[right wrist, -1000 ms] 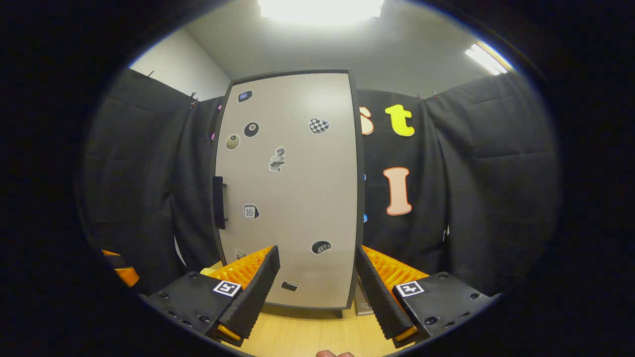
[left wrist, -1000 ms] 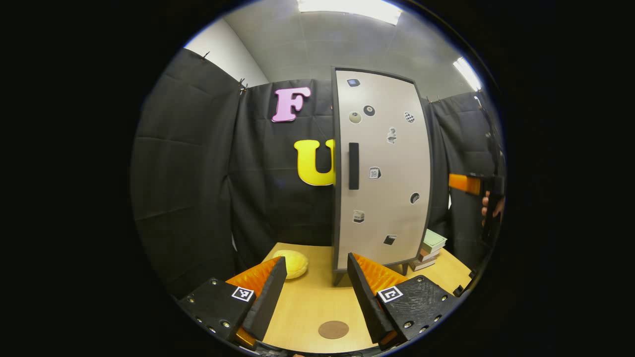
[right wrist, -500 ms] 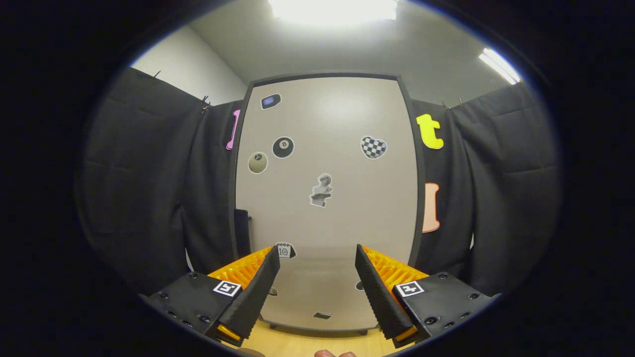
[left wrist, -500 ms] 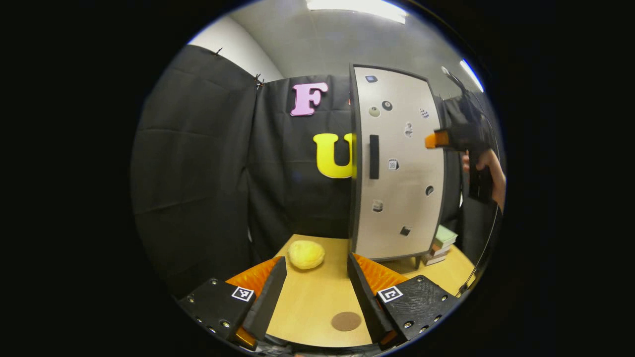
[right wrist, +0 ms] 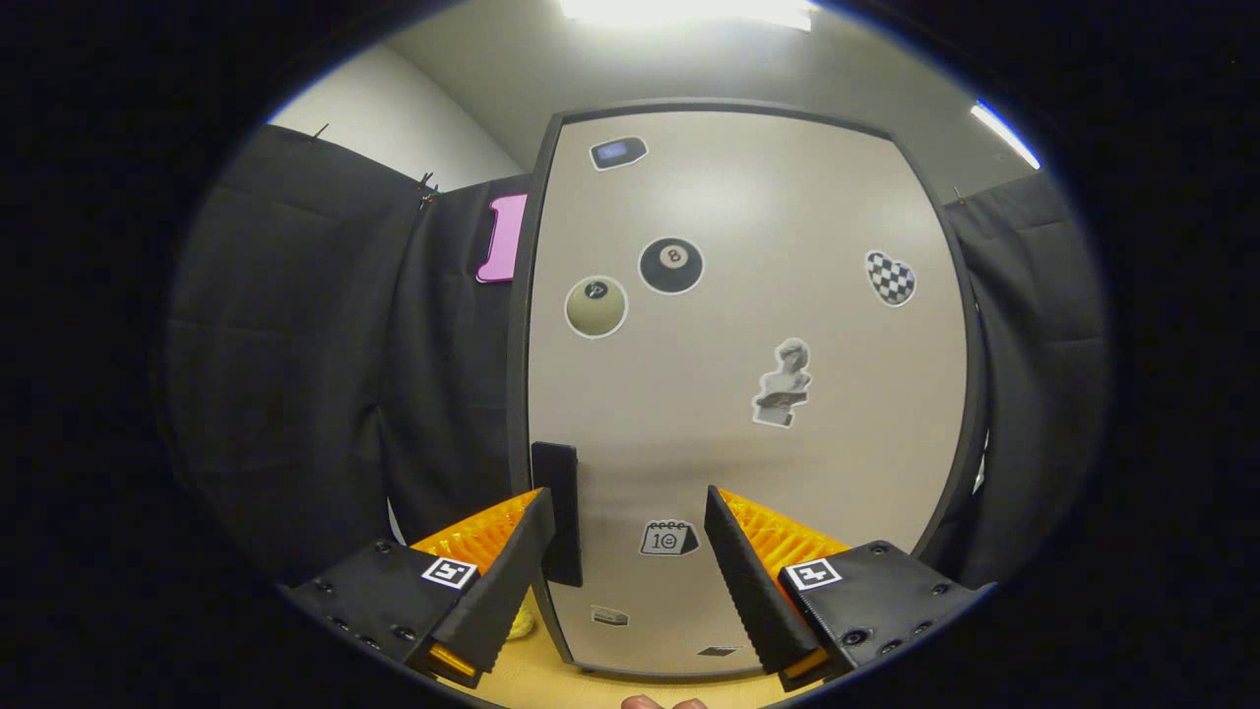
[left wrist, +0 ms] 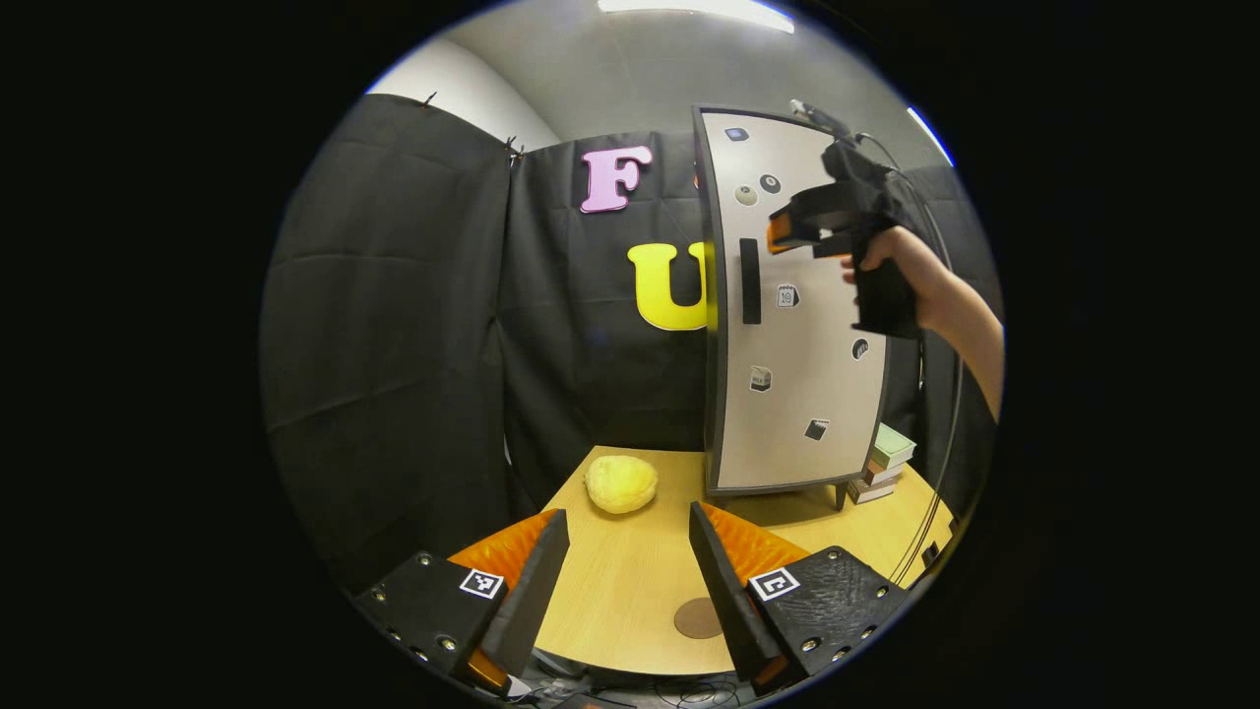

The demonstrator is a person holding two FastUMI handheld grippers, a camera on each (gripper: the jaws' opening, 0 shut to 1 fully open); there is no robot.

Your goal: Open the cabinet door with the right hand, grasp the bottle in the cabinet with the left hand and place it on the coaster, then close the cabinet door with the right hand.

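Shut cabinet door [right wrist: 748, 394] hides its contents (stickers illegible).

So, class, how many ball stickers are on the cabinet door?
2: a black ball sticker high on the cabinet door, a pale ball sticker just down-left of it. Others may be hidden lower down.

The left gripper view looks from low over the table [left wrist: 630, 591] toward the cabinet door [left wrist: 797, 394]; the right gripper view faces that shared door [right wrist: 748, 394] closely, perhaps slightly upward.
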